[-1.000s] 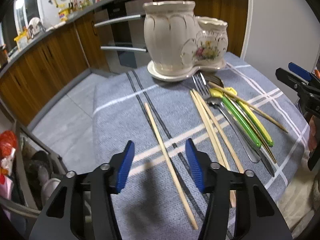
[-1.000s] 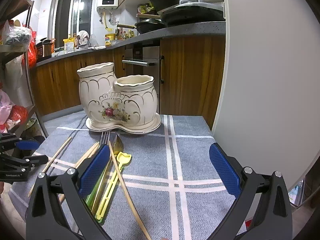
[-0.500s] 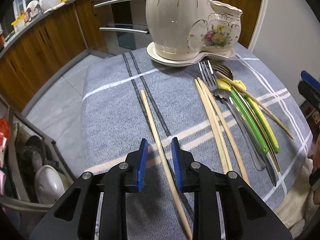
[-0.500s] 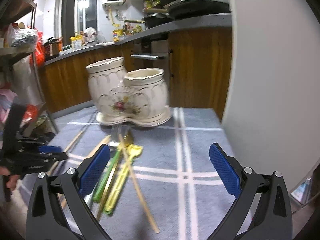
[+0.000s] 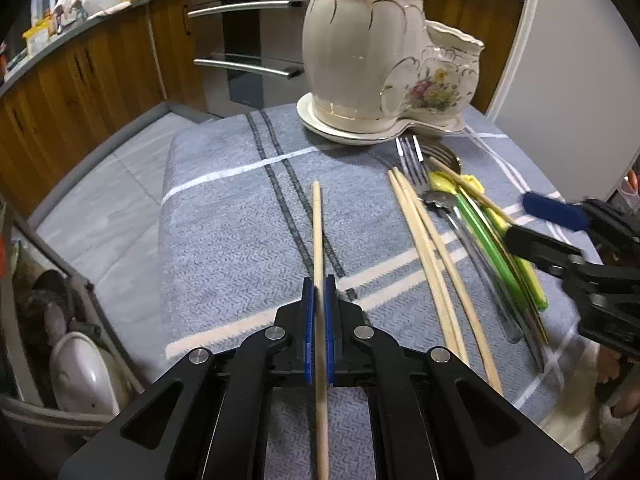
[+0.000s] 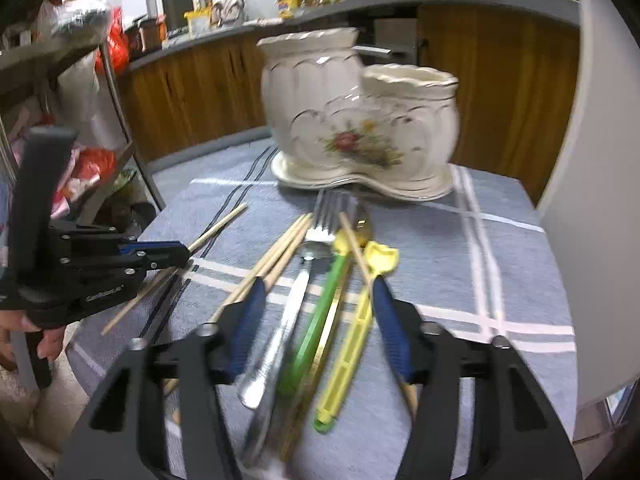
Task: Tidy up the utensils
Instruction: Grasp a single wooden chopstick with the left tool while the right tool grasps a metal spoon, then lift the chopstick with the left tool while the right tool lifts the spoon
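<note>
While the blue-grey woven cloth with white and dark stripes covers the table, the utensils lie on it in a loose row. At the left lies a single pale wooden chopstick, thin, round and straight, apart from the others. The left gripper is clenched on it: the two blue ribbed pads press its sides near the near end, and the stick points away toward the holder.

To the right of it two more wooden chopsticks lie side by side, almost touching. Then comes the bundle: a shiny steel fork with a long flat handle, a green plastic utensil, a thin gold-coloured handle, a yellow plastic spoon with a ribbed handle, and one further chopstick lying obliquely across them.

The right gripper, black with blue pads, is closing around this bundle; the handles are between the jaws, but the pads do not yet press them.

At the far side stands the cream ceramic holder, glossy, fluted, with gold lines, a flower picture and two joined cups on one base.
</note>
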`<state>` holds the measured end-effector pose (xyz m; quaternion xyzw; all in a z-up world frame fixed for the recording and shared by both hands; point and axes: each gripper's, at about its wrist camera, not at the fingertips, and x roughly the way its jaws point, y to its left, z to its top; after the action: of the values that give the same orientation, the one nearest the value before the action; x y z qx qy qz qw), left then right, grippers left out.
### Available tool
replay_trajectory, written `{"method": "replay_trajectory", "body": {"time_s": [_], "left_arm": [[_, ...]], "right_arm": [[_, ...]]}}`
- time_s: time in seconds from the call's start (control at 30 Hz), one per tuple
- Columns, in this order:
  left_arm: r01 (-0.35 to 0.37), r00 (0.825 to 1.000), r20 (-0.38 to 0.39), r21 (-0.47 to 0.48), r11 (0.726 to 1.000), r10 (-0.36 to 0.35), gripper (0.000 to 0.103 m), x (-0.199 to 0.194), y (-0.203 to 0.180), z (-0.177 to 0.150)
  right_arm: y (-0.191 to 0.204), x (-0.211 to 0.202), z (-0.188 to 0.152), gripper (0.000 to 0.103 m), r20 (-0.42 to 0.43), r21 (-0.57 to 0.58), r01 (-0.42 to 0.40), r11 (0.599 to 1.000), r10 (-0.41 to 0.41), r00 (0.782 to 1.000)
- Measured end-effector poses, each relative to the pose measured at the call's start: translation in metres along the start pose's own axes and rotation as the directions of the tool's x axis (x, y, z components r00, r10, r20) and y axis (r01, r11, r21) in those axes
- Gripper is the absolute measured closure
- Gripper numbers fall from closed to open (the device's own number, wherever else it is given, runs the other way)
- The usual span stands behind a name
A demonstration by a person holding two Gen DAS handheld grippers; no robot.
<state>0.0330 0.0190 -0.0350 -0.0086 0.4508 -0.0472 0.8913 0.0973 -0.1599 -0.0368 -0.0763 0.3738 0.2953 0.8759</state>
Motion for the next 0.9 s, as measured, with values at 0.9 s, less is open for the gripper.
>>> {"method": "replay_trajectory", "body": {"time_s": [0.9], "left_arm": [[0.104,0.991,0.086,-0.008,0.995,-0.102,0.097,-0.017,0.006,0.001]], "right_arm": [[-0.003,0.027,0.007,0.096,-0.041,0.092,-0.034,0.995,0.038,0.998]]}}
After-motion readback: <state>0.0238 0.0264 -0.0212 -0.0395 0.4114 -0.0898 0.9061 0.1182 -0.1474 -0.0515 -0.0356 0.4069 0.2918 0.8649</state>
